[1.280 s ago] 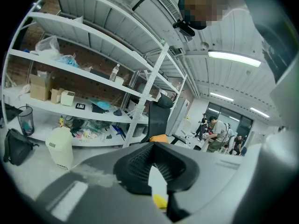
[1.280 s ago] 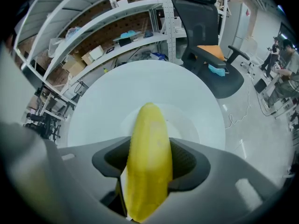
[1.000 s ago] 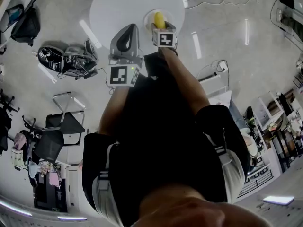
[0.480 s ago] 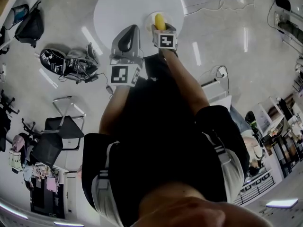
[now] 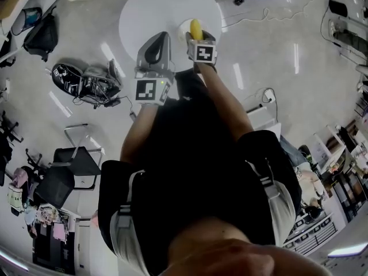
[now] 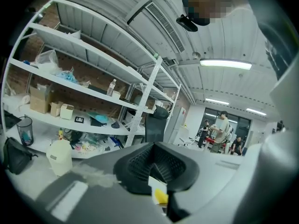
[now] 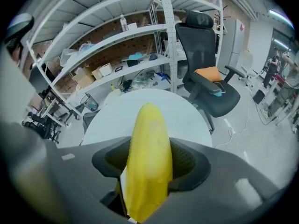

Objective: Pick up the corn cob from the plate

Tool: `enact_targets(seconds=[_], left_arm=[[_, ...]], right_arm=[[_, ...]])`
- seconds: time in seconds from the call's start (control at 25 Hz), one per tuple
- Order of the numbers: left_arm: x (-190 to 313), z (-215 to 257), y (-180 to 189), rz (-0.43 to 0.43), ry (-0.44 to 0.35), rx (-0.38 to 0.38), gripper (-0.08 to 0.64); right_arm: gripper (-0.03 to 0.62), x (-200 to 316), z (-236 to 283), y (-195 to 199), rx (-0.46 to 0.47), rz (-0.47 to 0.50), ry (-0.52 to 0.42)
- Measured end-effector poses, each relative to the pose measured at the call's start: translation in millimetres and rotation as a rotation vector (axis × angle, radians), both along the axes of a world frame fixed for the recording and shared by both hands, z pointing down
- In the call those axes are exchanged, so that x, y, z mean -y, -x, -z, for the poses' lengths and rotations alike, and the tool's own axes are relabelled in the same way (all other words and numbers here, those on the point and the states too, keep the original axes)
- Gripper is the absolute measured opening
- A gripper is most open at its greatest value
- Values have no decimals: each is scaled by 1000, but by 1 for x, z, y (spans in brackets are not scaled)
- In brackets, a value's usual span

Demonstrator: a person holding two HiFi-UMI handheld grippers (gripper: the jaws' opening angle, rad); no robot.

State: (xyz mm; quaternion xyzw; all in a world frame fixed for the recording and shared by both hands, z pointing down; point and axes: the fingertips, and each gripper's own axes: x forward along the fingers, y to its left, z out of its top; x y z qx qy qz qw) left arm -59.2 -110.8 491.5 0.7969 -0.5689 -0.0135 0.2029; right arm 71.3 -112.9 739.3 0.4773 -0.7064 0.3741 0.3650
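Note:
A yellow corn cob (image 5: 196, 27) is held over the white plate (image 5: 183, 25) on the round white table (image 5: 155, 7). My right gripper (image 5: 196, 35) is shut on it and points steeply down. In the right gripper view the corn cob (image 7: 149, 157) stands lengthwise between the dark jaws, with the table (image 7: 187, 111) well below it. My left gripper (image 5: 160, 36) hovers at the table's near edge, left of the plate, with nothing in it. In the left gripper view its jaws (image 6: 156, 171) look closed together and aim level at the room.
Black bags (image 5: 80, 79) and a folding chair (image 5: 75, 154) sit on the floor at the left. A black office chair (image 7: 210, 73) stands behind the table. Metal shelving (image 6: 93, 78) lines the wall, with a white bin (image 6: 60, 155) below it.
Both grippers have risen a little. The corn cob has gone up with the right gripper, away from the plate.

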Motion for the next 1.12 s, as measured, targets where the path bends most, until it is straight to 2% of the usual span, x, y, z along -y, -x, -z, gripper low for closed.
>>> enact_targets(seconds=[0.16, 0.36, 1.12], left_arm=[[-6, 9, 1, -3, -19, -5, 0], [-12, 19, -1, -24, -50, 0, 0], [-21, 63, 14, -22, -125, -10, 0]], right_arm=[[252, 0, 21, 8, 39, -8, -34], [252, 1, 37, 3, 20, -3, -83], [252, 14, 126, 14, 57, 18, -295]])
